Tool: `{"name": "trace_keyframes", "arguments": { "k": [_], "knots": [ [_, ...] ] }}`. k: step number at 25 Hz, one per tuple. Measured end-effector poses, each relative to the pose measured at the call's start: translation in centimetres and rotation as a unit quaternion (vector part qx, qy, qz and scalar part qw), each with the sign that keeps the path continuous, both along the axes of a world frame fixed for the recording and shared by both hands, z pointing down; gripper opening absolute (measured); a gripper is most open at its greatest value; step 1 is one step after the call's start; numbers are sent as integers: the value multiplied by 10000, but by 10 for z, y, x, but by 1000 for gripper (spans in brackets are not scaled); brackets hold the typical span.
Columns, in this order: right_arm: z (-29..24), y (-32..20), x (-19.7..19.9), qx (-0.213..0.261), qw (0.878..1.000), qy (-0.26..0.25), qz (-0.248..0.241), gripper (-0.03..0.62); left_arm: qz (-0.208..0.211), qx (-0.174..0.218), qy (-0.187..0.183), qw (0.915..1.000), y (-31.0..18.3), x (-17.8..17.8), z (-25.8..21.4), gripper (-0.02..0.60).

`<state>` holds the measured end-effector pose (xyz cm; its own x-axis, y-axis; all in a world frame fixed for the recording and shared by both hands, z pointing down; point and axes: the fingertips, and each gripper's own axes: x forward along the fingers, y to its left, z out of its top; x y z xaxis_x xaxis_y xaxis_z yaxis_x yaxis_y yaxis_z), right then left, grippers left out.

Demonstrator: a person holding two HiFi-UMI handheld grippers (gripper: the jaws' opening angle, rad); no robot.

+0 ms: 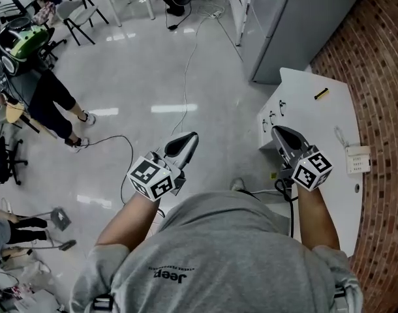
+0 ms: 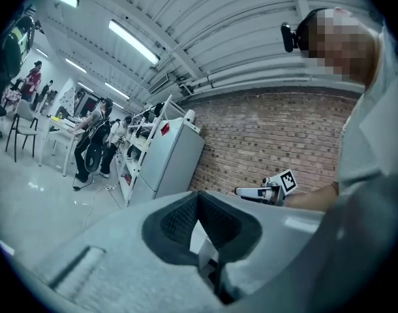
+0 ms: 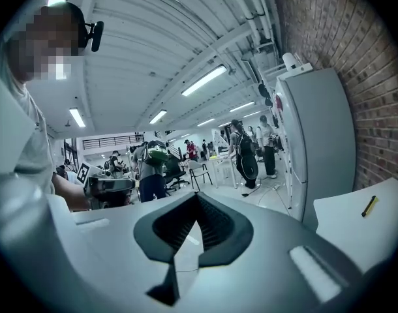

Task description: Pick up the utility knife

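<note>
The utility knife (image 1: pixel 321 94), a small yellow and black one, lies near the far end of a white table (image 1: pixel 329 135) by the brick wall. It also shows in the right gripper view as the knife (image 3: pixel 368 206), far off on the tabletop (image 3: pixel 355 237). My right gripper (image 1: pixel 277 132) hangs over the table's near left corner, well short of the knife, its jaws together and empty. My left gripper (image 1: pixel 189 139) is held over the floor left of the table, shut with nothing in it. Each gripper's own view shows its pads (image 2: pixel 186 217) (image 3: pixel 212 220) meeting at the tip.
A tall grey cabinet (image 1: pixel 297 18) stands beyond the table. A brick wall (image 1: pixel 382 64) runs along the right. A white box (image 1: pixel 357 159) sits on the table's right edge. A cable (image 1: pixel 186 77) trails across the shiny floor. People (image 1: pixel 52 103) and chairs (image 1: pixel 81 15) are at left.
</note>
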<state>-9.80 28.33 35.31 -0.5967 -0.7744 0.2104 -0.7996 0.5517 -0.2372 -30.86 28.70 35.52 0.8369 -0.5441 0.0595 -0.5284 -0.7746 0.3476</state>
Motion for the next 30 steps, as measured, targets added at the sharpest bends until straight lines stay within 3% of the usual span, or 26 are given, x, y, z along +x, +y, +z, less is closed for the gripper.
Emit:
{"name": "trace_keyframes", "arguments": {
  "k": [7, 18, 23, 30],
  "knots": [
    [25, -97, 24, -108, 9990, -119, -419, 9, -366, -75, -112, 9992, -81, 24, 21, -2],
    [52, -295, 106, -428, 9886, -255, -1421, 9, -1172, -212, -294, 9924, -264, 130, 24, -2],
    [51, -359, 133, -436, 9879, -325, -1452, 9, -1246, -169, -410, 9912, -326, 160, 11, -2],
    [53, -400, 153, -456, 9911, -250, -1223, 9, -1091, -138, -400, 9931, -379, 174, 10, -2]
  ]
}}
